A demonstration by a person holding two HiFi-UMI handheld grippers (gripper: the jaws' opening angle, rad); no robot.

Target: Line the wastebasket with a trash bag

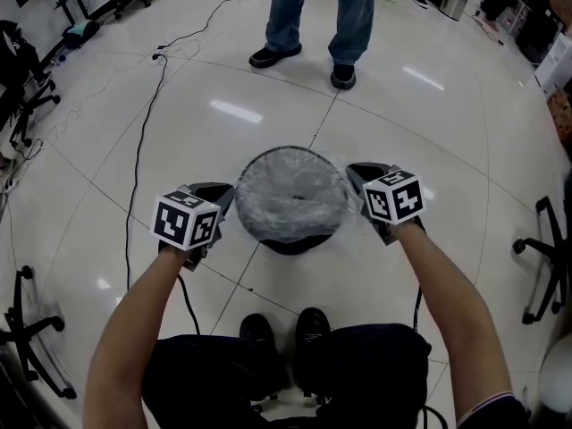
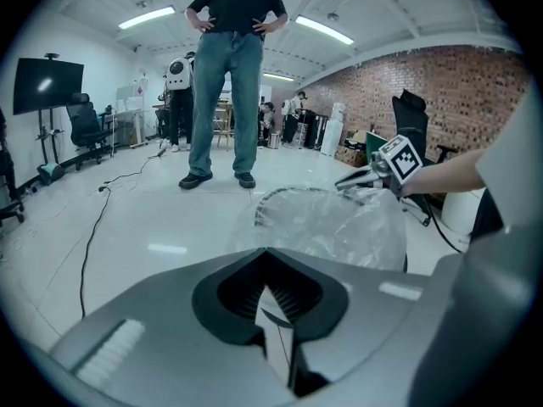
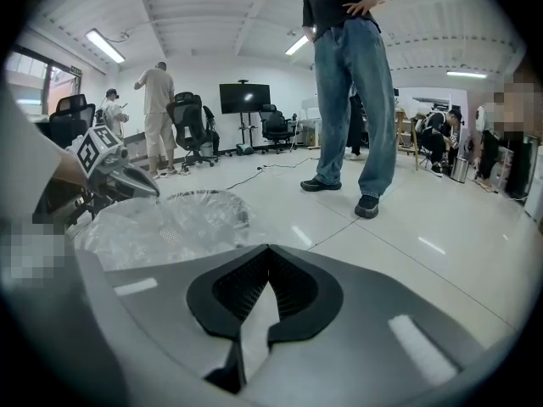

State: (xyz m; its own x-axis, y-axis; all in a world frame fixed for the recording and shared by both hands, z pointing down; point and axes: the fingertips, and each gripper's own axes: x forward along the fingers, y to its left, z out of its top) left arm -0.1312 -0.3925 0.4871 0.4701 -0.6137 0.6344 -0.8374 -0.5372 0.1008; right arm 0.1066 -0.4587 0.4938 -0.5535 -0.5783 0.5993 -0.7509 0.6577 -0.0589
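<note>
A black mesh wastebasket (image 1: 295,242) stands on the floor in front of me, with a clear trash bag (image 1: 290,195) spread over its mouth. My left gripper (image 1: 225,197) sits at the bag's left edge, shut on a fold of the film. At the right edge, my right gripper (image 1: 356,176) is shut on the bag too. In the left gripper view, a sliver of plastic shows between the closed left gripper (image 2: 276,312); beyond lie the bag (image 2: 339,227) and the right gripper (image 2: 361,176). The right gripper view shows film pinched in the right gripper (image 3: 254,312), the bag (image 3: 161,227) and the left gripper (image 3: 136,183).
A person in jeans (image 1: 313,25) stands just beyond the basket. A black cable (image 1: 138,150) runs across the white tiled floor at left. Office chairs (image 1: 545,257) (image 1: 22,329) stand at both sides. My own shoes (image 1: 281,329) are close to the basket.
</note>
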